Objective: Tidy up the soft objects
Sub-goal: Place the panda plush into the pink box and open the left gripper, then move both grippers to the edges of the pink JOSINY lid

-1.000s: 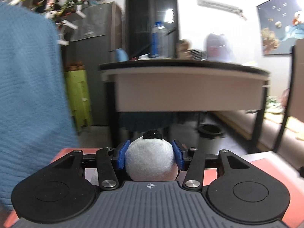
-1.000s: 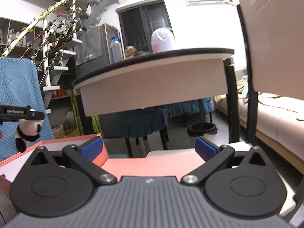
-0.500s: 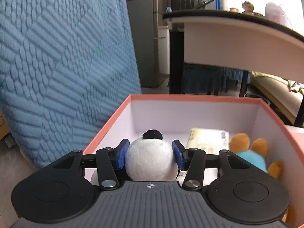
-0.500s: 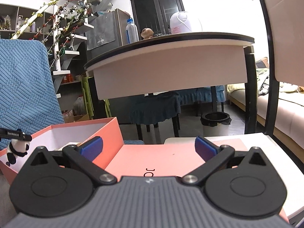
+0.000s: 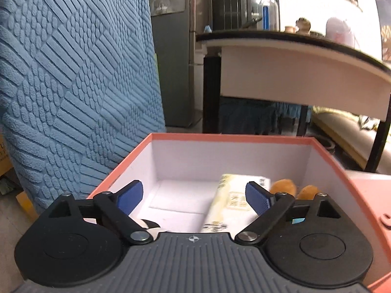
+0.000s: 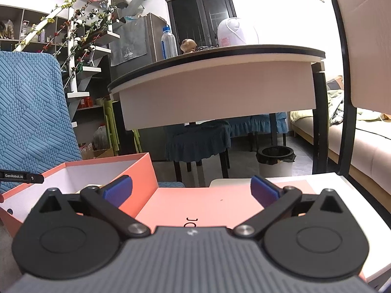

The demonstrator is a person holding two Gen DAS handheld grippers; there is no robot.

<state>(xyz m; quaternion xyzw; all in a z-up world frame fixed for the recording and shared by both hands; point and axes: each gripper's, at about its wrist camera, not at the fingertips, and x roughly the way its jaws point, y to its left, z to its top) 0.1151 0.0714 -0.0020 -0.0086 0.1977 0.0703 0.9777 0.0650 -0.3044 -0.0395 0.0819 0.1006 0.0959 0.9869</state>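
**Panda toy loose in the box, both claws spread**

Jaws on my left gripper (image 5: 194, 195) are opening over the salmon-pink box (image 5: 227, 137), and nothing sits between the blue pads (image 5: 256, 199). Low down, just past the gripper body on its left side, I can see a sliver of the black-and-white panda plush (image 5: 149, 227); it lies clear of the pads, down inside the box, most of it hidden by the gripper. Further into the box lies a pale yellow packet (image 5: 234, 195), and beside it, against the right wall, an orange and blue plush toy (image 5: 286, 186), partly covered by the right finger. A blue textured blanket (image 5: 73, 73) hangs just beside the box on the left.

From the right wrist, my right gripper (image 6: 191, 190) stands released, pads wide apart with nothing held, above a flat pink lid (image 6: 207, 205) that lies next to the box (image 6: 136, 168). At the left edge of that view a black finger of the left gripper (image 6: 22, 177) reaches over the box.
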